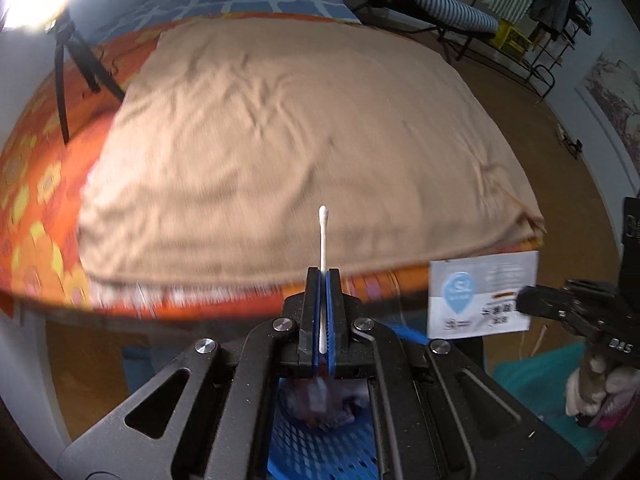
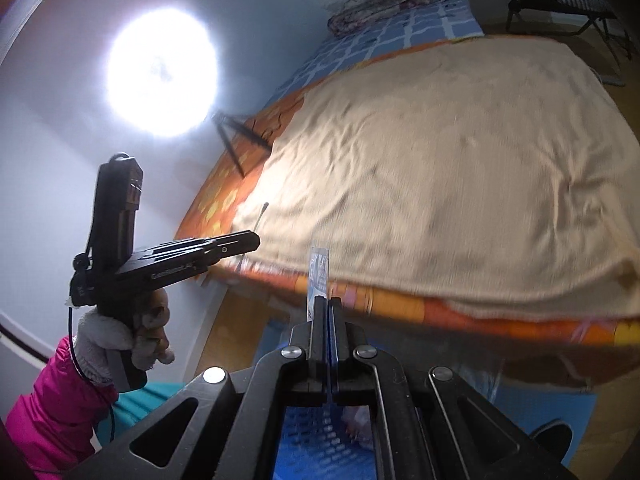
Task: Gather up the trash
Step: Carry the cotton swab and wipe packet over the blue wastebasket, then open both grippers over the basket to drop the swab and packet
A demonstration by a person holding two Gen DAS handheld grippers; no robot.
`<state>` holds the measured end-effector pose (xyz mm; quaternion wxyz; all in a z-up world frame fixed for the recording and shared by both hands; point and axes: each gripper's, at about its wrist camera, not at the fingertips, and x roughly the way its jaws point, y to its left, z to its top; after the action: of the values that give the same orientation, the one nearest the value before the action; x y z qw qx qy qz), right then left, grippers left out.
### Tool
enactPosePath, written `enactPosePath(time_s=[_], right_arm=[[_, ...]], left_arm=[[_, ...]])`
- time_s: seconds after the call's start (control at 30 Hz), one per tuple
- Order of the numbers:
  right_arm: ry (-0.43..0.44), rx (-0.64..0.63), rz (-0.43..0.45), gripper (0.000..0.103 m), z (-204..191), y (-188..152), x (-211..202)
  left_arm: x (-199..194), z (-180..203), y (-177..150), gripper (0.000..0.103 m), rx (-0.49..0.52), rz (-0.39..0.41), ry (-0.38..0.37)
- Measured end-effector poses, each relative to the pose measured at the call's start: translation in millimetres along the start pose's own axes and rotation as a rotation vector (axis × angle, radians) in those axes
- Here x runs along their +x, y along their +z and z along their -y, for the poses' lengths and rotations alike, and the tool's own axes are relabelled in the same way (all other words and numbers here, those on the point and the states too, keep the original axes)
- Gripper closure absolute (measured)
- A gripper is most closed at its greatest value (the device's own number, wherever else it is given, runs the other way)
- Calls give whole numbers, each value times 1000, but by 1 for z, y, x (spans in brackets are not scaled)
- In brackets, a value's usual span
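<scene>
My left gripper (image 1: 323,274) is shut on a white cotton swab (image 1: 322,240) that stands upright between the jaws, above a blue perforated basket (image 1: 320,452) with crumpled trash inside. My right gripper (image 2: 328,304) is shut on a white sachet with a blue logo (image 2: 318,272), seen edge-on. The same sachet (image 1: 480,292) shows flat at the right of the left wrist view, held by the right gripper (image 1: 520,300). The left gripper (image 2: 256,242) with the swab (image 2: 260,216) shows at the left of the right wrist view. The basket (image 2: 320,452) lies below.
A bed with a beige blanket (image 1: 300,140) over an orange patterned sheet (image 1: 40,200) fills the view ahead. A black tripod (image 1: 76,72) stands on the bed's left side under a bright lamp (image 2: 162,72). A folding cot (image 1: 448,4) and a clothes rack (image 1: 552,12) stand at the far right.
</scene>
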<state>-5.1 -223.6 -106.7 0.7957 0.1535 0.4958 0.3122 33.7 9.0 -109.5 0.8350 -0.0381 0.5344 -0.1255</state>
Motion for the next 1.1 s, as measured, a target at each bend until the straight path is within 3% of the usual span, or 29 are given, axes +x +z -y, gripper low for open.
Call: enactPosePath(time_s=[0.47, 1.1], right_arm=[[-28, -5, -160, 103, 8, -91, 26], [-60, -17, -215, 100, 8, -117, 46]], left_arm=[[19, 7, -111, 103, -60, -114, -64], [28, 34, -147, 103, -16, -131, -58]])
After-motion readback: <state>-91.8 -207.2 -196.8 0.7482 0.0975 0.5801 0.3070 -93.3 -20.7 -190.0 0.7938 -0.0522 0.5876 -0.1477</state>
